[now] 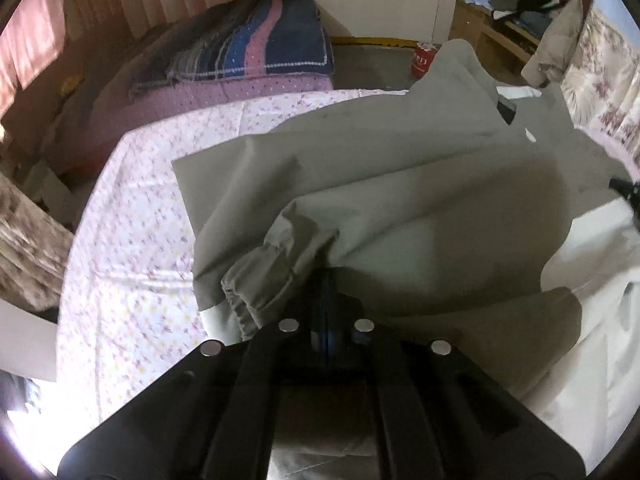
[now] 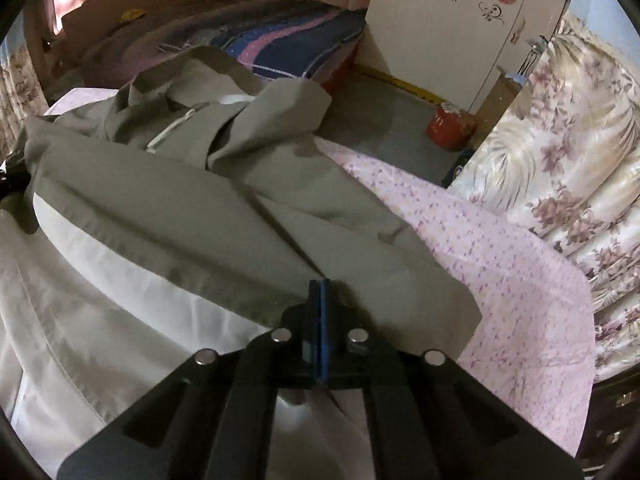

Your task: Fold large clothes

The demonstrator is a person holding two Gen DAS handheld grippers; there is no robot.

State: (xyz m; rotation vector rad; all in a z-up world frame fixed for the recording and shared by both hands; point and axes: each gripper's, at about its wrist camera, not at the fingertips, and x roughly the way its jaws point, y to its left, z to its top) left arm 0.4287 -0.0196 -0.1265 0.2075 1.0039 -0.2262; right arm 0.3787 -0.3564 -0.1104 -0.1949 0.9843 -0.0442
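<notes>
2 tongs closed: left tongs (image 1: 326,280) pinch the grey jacket (image 1: 400,184) beside its elastic cuff (image 1: 256,284); right tongs (image 2: 319,292) pinch a hem fold. Jacket lies across the floral bed sheet (image 1: 140,240). Risk: thin pinches may slip, dropping the fold crooked.

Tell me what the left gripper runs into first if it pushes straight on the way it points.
Most likely the grey jacket: the left gripper is shut with its tips already at the folded sleeve, near the elastic cuff. The floral bedsheet lies beneath. Depth is hard to judge in this fisheye view.
</notes>
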